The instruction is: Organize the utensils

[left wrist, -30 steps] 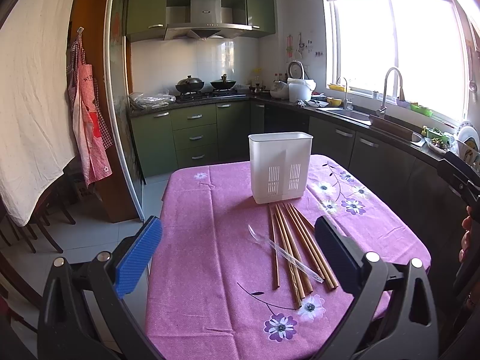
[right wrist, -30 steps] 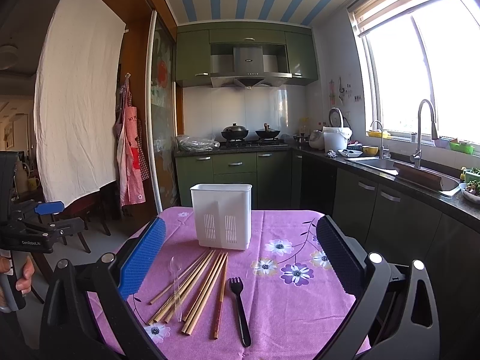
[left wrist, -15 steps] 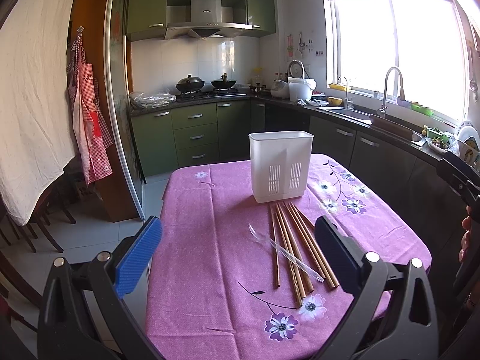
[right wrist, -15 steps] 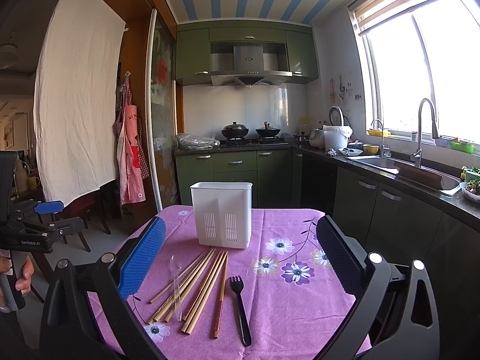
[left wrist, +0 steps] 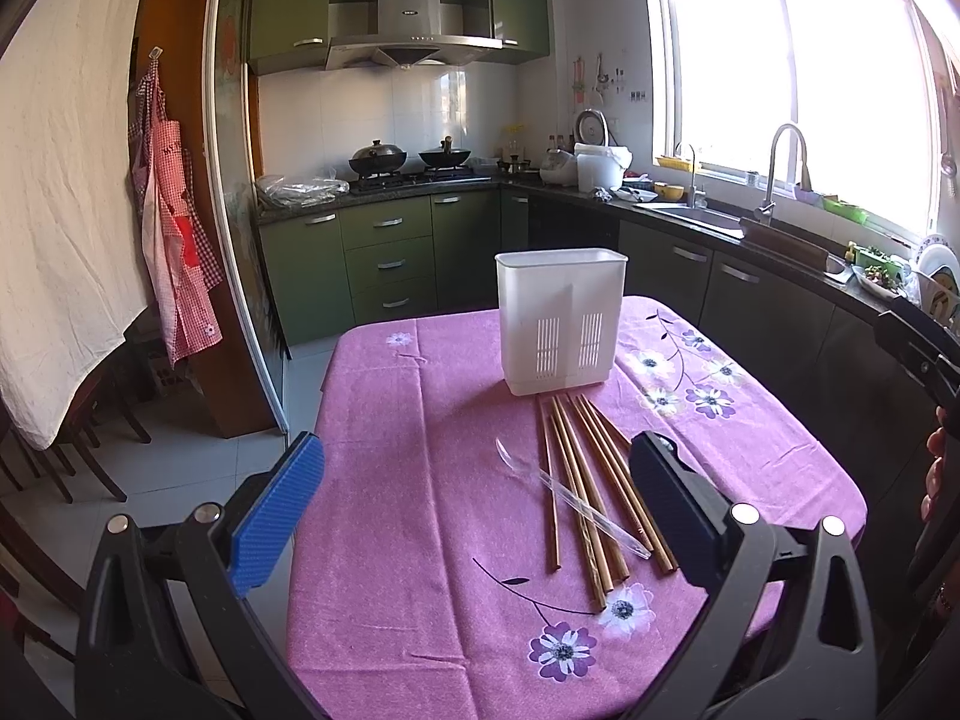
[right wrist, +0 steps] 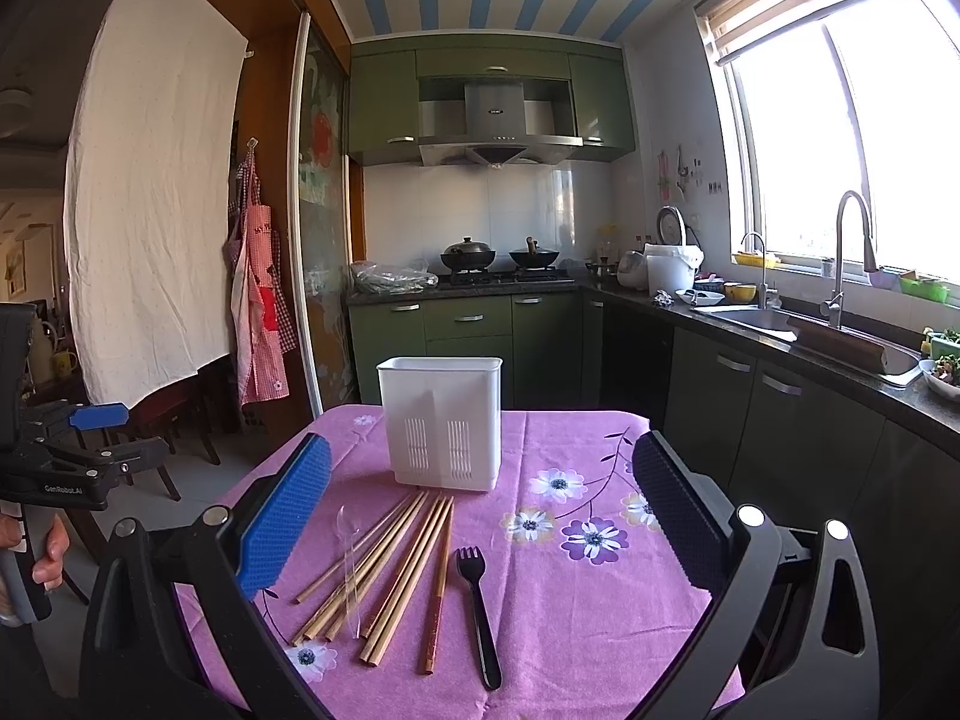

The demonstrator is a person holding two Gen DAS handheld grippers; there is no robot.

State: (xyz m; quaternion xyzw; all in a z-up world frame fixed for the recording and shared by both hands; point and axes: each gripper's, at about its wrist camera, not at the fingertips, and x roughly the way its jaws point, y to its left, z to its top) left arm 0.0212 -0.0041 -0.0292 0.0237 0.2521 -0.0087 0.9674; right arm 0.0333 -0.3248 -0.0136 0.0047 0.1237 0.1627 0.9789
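The wooden chopsticks [right wrist: 393,570] are lying in a loose fan on the purple flowered cloth of the bench [right wrist: 576,618], their far ends reaching almost to the foot of the white utensil holder [right wrist: 441,423], which is standing upright near the bench's far edge. A clear plastic spoon [left wrist: 570,495] is resting slantwise across the chopsticks, and a black fork [right wrist: 477,615] is lying just beside them on their right, tines pointing toward the holder. You are holding the right claw [right wrist: 480,525] above the near edge of the bench, its jaws spread wide and gripping nothing, with the utensils framed between them. You are holding the left claw [left wrist: 474,501] likewise, jaws apart and empty, off the bench's left side. A hand [right wrist: 45,552] is gripping the left claw's handle.
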